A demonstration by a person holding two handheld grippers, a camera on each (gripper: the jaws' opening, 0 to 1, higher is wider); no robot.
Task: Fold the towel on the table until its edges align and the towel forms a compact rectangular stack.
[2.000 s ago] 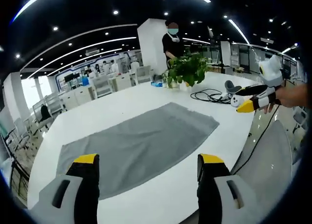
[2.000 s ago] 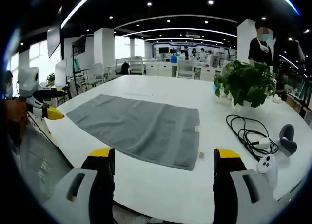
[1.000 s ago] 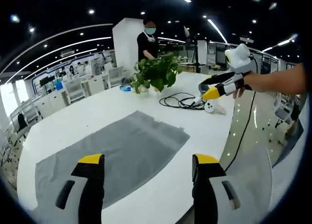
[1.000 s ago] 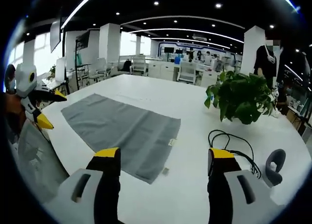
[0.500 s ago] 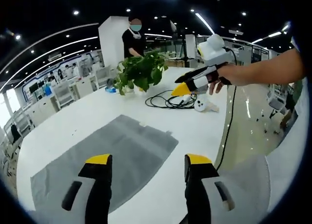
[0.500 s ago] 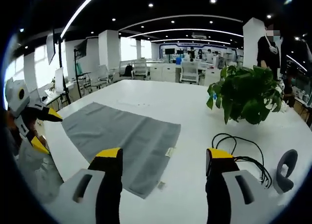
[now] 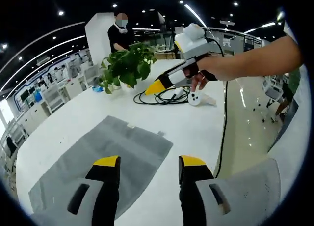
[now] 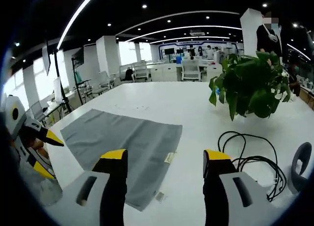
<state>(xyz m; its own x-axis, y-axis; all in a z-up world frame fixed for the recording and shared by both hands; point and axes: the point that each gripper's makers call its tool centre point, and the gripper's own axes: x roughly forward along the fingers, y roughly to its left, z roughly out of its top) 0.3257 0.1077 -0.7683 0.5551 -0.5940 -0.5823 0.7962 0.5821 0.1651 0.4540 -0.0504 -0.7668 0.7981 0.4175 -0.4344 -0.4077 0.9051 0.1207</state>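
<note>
Grey towel is lying flat and unfolded on the white table, 1 layer, so no fold is made yet; I judge this as the approach step. In the left gripper view, the left gripper is hovering over the towel's near right end, jaws parted wide and holding nothing. Further right, the right gripper, gripped by a hand, is hanging above the table near the plant and black cable; from here I cannot tell how far its jaws are apart. In the right gripper view, the towel is sitting left of centre, and the right gripper is showing jaws wide apart and empty above the towel's tagged edge. Next, each gripper needs lowering onto 1 corner of the same edge.
</note>
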